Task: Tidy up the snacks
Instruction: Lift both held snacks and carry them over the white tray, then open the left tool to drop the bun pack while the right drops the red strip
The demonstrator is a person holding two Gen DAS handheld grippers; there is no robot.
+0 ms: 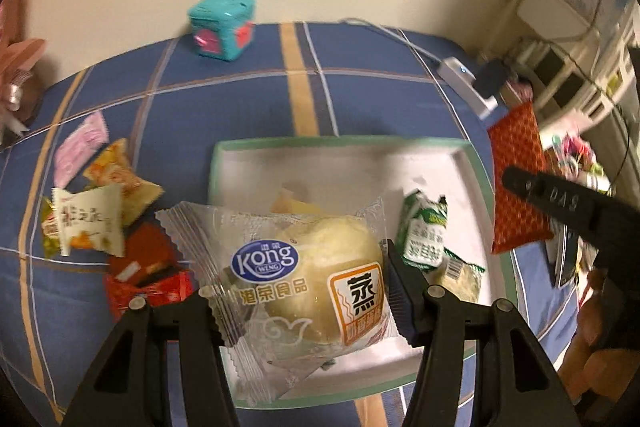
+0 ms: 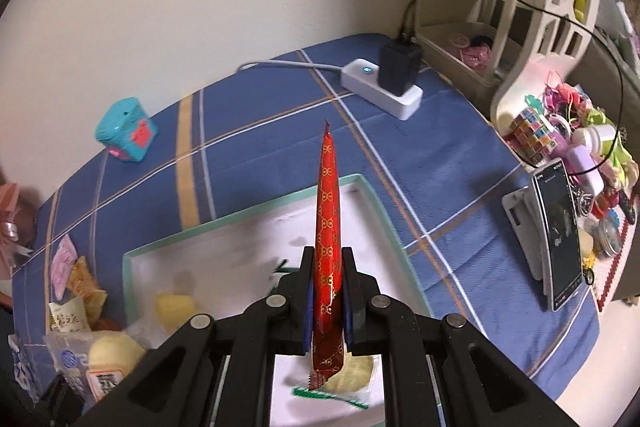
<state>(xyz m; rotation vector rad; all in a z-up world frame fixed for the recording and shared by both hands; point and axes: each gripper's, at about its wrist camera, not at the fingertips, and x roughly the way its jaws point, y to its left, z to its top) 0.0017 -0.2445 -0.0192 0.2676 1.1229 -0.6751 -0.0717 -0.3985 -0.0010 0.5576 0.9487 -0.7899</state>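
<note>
Nearest of all is the left gripper, its jaws spread around a clear crinkle-edged plastic packet holding a pale round steamed cake; whether the left pad really bites the wrapper I can't tell, since the packet hides it. A blue oval on the wrapper reads "Kong", with an orange-framed label bearing 蒸 beside it. The cake hangs over the near edge of the shallow white tray with a mint-green rim, so the drop is straight ahead and down.

Left of the tray, loose wrapped sweets lie heaped on the blue checked tablecloth. Inside the tray, towards its right, sits a small green-and-white sachet.

Further right, the right gripper is clamped on a long red foil packet with a gold pattern, held edge-on, its long axis pointing away over the tray's far right corner. Both hands look about equally near the tray.
</note>
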